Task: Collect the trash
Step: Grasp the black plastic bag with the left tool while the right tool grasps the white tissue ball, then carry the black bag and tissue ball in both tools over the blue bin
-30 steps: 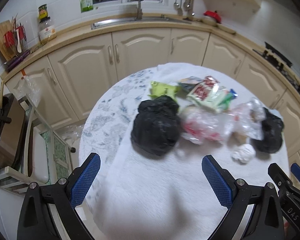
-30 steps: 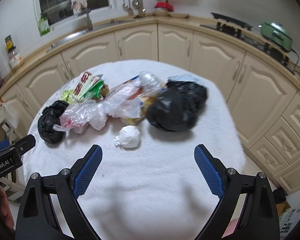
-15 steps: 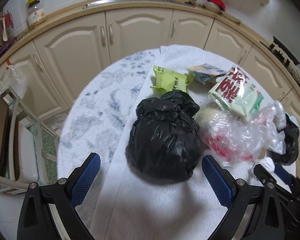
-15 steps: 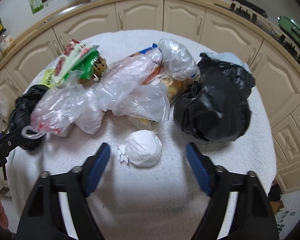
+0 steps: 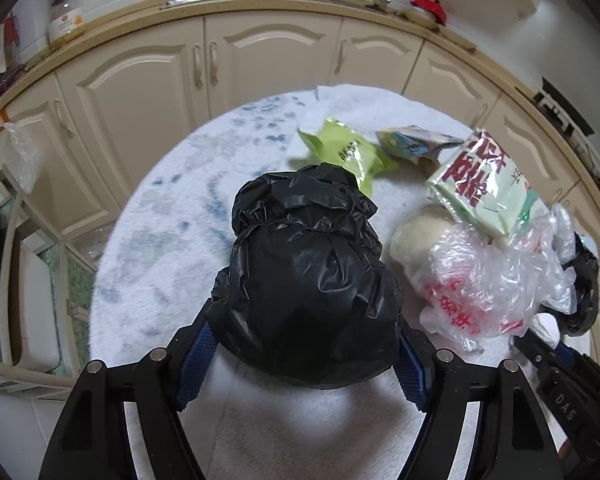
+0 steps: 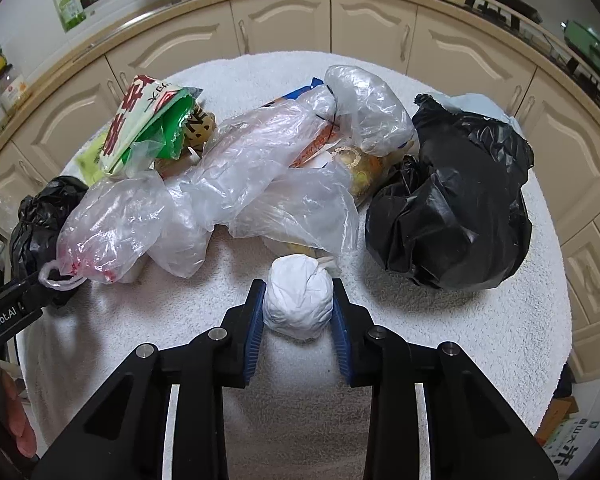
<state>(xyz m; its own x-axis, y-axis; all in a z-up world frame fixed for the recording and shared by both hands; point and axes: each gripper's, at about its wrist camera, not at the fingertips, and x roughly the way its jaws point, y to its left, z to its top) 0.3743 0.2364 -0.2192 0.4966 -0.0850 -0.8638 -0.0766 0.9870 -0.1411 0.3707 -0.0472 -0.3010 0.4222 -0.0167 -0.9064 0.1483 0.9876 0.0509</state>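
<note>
My left gripper (image 5: pixel 304 344) is shut on a tied black trash bag (image 5: pixel 308 272) that rests on the white towel-covered round table (image 5: pixel 172 240); its blue pads press both sides of the bag. My right gripper (image 6: pixel 298 304) is shut on a small white wadded ball of trash (image 6: pixel 299 296) near the table's front. Beside it lie clear plastic bags (image 6: pixel 220 200), a second, larger black bag (image 6: pixel 452 208), a red-and-green snack packet (image 6: pixel 144 124) and a green wrapper (image 5: pixel 340 152).
Cream kitchen cabinets (image 5: pixel 140 92) curve around the table's far side, with a sink counter above. A rack and a chair (image 5: pixel 28 280) stand at the left. A cardboard box (image 6: pixel 568 436) sits on the floor at the right.
Both grippers moved forward and closed: the left onto the black trash bag, the right onto the white ball, which had lain free between open fingers.
</note>
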